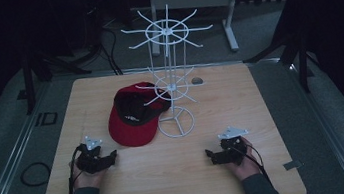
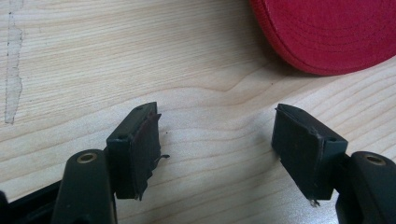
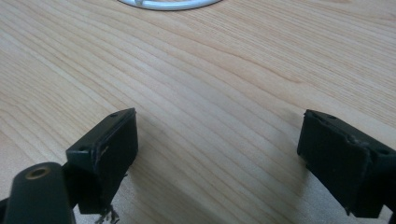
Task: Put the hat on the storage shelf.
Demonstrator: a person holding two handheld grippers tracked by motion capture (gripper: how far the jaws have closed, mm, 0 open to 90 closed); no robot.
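Note:
A red and black cap [image 1: 132, 116] lies on the wooden table [image 1: 263, 115], its brim toward me, against a white wire rack [image 1: 171, 77] with hooked arms on two tiers. My left gripper [image 1: 112, 156] rests near the table's front left, just below the cap's brim, and stands open over bare wood [image 2: 217, 135]. The red brim [image 2: 327, 32] shows at the top right of the left gripper view. My right gripper [image 1: 209, 154] sits at the front right, open [image 3: 219, 144], with nothing between its jaws. The rack's round base ring [image 3: 170, 4] lies ahead of it.
A small dark spot [image 1: 197, 80] marks the table behind the rack. Dark floor with cables [image 1: 34, 173] surrounds the table, and a grey table frame [image 1: 228, 19] stands at the back. A pale scuff [image 2: 13, 60] marks the wood.

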